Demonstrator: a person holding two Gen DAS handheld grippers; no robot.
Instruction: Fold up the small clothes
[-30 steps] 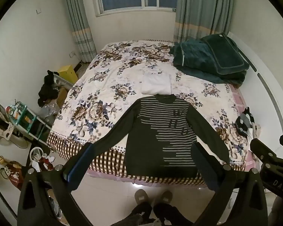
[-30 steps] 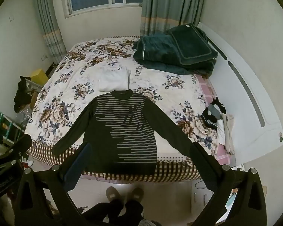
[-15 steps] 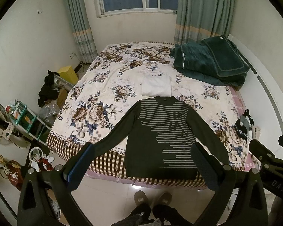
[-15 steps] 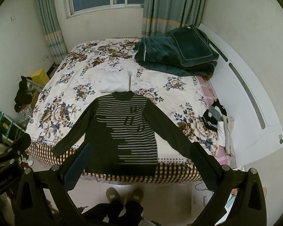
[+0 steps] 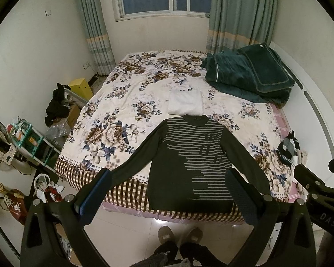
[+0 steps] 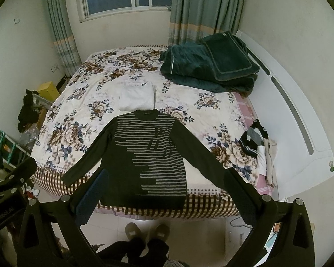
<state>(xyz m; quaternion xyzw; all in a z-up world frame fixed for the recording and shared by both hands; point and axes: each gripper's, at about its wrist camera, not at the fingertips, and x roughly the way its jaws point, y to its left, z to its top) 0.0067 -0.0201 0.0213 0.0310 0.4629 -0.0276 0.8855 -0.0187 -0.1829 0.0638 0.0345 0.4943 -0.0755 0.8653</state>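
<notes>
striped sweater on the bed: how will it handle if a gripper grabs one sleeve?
Probably floppy: the striped sweater lies flat, sleeves spread, so a lifted sleeve should drag the body. Its hem overhangs the bed edge, so pulling toward the floor may slide it off.

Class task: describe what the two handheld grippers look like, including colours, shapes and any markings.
The left gripper and the right gripper look alike: black triangular frames with cut-outs and silver bolts, and two long fingers faced with dark blue pads. The right gripper's body shows white letters "DAS"; the left one bears white lettering too small to read.
</notes>
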